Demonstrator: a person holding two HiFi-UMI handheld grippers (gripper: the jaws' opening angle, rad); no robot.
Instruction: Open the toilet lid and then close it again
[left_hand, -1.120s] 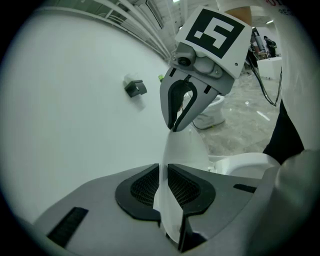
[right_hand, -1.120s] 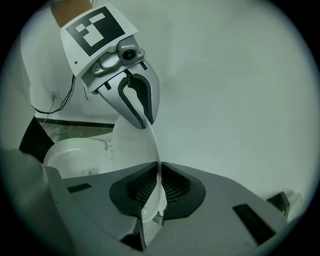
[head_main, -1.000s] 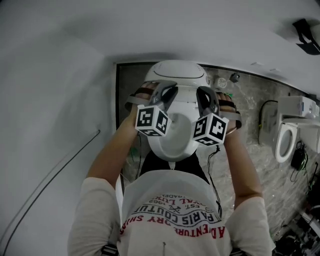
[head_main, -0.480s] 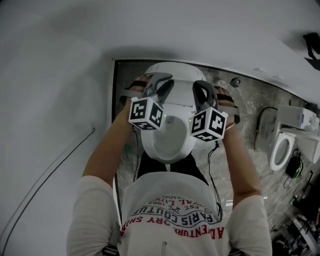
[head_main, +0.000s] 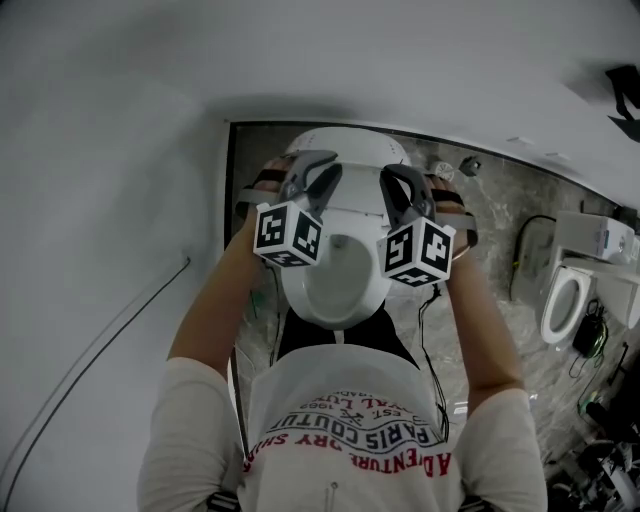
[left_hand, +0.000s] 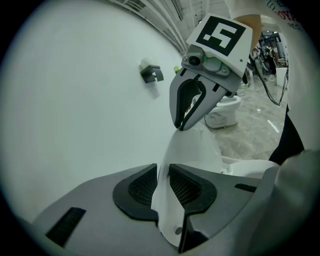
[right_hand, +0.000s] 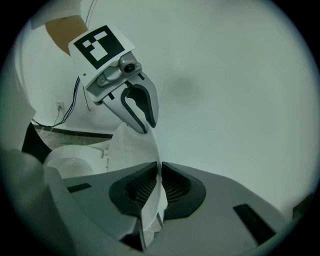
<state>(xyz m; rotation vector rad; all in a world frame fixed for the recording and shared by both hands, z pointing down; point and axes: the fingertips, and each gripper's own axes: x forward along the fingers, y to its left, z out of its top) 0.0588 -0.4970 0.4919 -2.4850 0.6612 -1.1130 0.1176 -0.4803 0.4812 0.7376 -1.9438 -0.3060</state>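
White cotton carries the only readable words: the person's T-shirt (head_main: 345, 430) is printed in capitals that appear upside down in the head view, with "PARIS" and "ADVENTUR" legible and the rest too small or cut off. Each set of tongs has a cube (head_main: 288, 233) with black-and-white square markers and no lettering.

The toilet lid (head_main: 352, 192) is raised over the toilet bowl (head_main: 335, 285), near the back of the toilet, and is held by its two side edges. The left tongs (left_hand: 163, 185) have the lid's edge between their pads, where it fills the gap. Their jaws have just been opening, though the pads look to be against the lid. The right tongs (right_hand: 160, 182) are clamped narrowly on the opposite edge, which runs thin between their pads. Each gripper view shows the other tongs' tip at the far edge of the lid.

A second white toilet (head_main: 567, 285) stands well apart on the person's right, with dark cables (head_main: 598, 315) just beside it. A thin black line (head_main: 100, 350) crosses the pale surface on the left. A small dark fitting (left_hand: 151, 73) sits on the white wall (left_hand: 75, 100). The person's forearms and both cubes cover the bowl's sides from above.

The floor (head_main: 500, 200) is grey, veined stone, and the walls are plain white.
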